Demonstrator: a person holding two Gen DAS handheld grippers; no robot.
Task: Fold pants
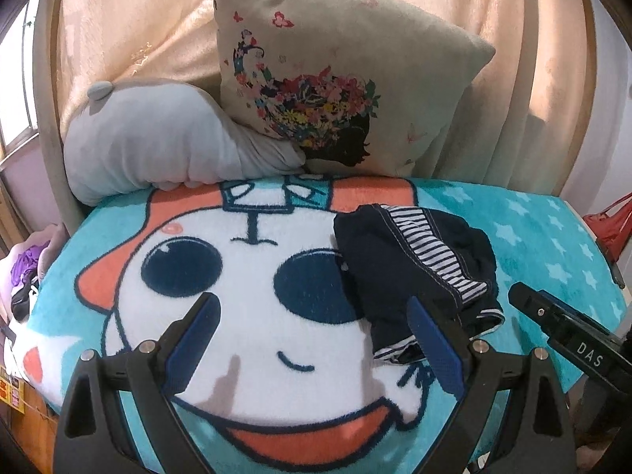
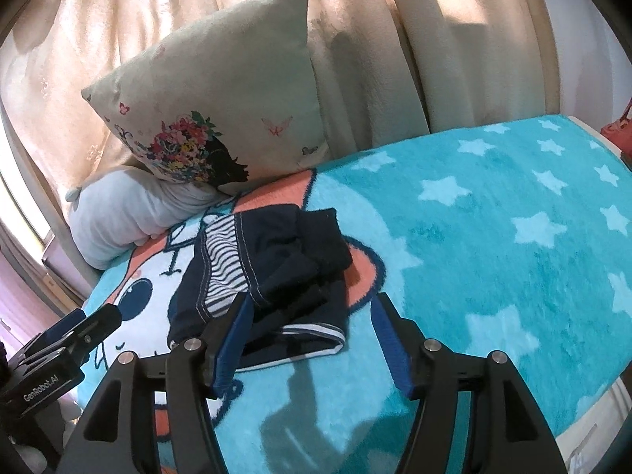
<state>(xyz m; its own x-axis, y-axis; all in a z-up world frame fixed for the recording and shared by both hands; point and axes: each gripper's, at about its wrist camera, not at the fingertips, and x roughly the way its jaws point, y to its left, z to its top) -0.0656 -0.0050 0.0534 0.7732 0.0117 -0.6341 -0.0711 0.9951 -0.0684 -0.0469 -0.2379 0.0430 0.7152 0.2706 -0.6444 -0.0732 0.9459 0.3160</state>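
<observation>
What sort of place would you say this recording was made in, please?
Most likely a bedroom at home, with the work done on a bed. A fleecy cartoon blanket covers the surface, a flower-print cushion and a grey plush pillow lean at its far edge, and curtains hang behind.

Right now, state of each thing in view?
Dark navy pants with striped lining: bunched in a loose heap on the blanket, held by neither tongs.
Left tongs: open, empty.
Right tongs: open, empty.
Teal cartoon-print fleece blanket: spread flat.
Beige floral cushion: propped, leaning on the grey plush pillow.
</observation>
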